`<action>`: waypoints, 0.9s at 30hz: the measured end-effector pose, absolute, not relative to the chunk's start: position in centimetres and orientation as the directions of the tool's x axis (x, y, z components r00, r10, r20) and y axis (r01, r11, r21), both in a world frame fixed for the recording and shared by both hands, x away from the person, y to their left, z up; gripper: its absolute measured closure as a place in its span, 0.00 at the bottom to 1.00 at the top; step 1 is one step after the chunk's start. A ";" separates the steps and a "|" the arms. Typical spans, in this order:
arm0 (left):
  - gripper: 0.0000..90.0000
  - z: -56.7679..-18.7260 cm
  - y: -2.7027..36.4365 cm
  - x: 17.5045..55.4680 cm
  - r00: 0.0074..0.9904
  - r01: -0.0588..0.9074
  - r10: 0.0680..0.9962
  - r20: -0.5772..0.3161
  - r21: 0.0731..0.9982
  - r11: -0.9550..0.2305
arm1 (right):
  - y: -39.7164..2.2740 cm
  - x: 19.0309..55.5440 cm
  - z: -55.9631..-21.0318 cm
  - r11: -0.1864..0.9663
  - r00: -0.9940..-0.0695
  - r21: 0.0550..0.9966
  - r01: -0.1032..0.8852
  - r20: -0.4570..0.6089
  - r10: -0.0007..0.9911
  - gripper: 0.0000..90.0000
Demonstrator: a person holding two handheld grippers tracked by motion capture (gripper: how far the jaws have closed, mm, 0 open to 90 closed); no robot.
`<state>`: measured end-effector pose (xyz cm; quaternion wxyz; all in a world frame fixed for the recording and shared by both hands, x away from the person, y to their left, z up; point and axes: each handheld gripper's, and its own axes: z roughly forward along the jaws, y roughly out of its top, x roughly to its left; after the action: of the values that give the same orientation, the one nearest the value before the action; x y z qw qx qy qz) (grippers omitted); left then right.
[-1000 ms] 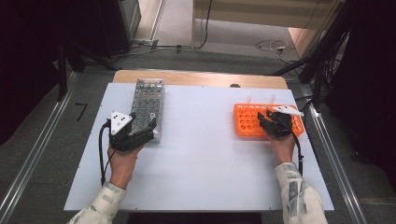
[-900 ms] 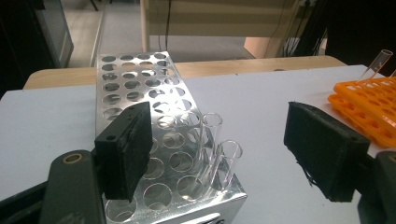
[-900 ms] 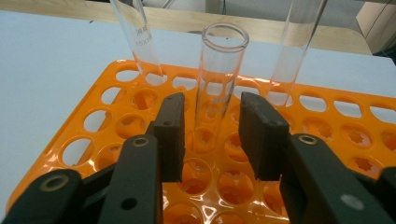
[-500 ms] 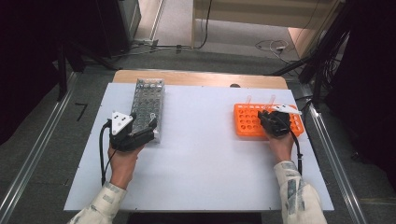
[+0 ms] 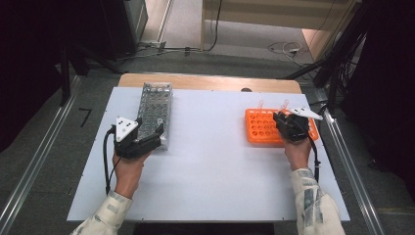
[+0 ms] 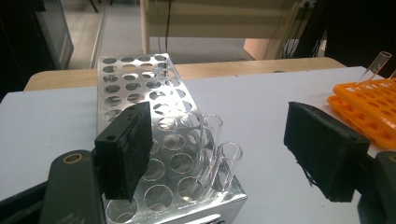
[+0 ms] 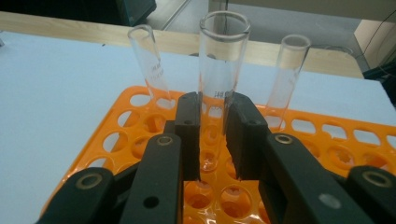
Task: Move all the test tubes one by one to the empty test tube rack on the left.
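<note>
In the right gripper view, my right gripper [image 7: 214, 121] is shut on a clear glass test tube [image 7: 223, 56] that stands upright in the orange rack [image 7: 121, 135]; its jaws have just been closing on it. Two more tubes [image 7: 148, 60] [image 7: 289, 70] stand behind it in the same rack. The high view shows this gripper [image 5: 283, 117] over the orange rack [image 5: 262, 126] at the right. My left gripper [image 5: 150, 125] is open at the near end of the metal rack [image 5: 155, 105]. Two tubes [image 6: 212, 135] [image 6: 229, 161] stand in that rack [image 6: 135, 79] between its wide-apart jaws, untouched.
Both racks rest on a white board [image 5: 215, 166] with a wooden strip [image 5: 210, 82] along its far edge. Metal rails run along both sides, and cables lie on the floor beyond. The metal rack has several unfilled holes.
The right gripper's jaws have closed on the tube in the orange rack, with the hand shifting slightly. The left hand and gripper have stayed where they were.
</note>
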<state>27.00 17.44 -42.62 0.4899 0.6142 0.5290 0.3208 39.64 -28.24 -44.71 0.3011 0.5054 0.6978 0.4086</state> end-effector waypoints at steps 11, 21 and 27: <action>0.26 -42.5 17.1 27.0 0.249 0.333 0.961 -0.117 0.942 0.029 | -27.5 38.0 -42.7 0.179 -0.368 0.885 0.431 -0.009 0.930 0.81; 0.26 -42.2 16.4 26.7 0.275 0.326 0.955 -0.111 0.945 0.016 | -24.5 36.3 -41.8 0.228 -0.488 0.883 0.410 0.001 0.873 0.81; 0.26 -42.1 15.6 26.5 0.301 0.324 0.948 -0.101 0.946 -0.002 | -22.1 35.2 -41.6 0.273 -0.561 0.881 0.385 -0.012 0.828 0.81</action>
<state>26.48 15.63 -42.09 0.4978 0.6347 0.5012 0.3133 35.22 -22.07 -41.57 0.2452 0.3995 0.7593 0.4515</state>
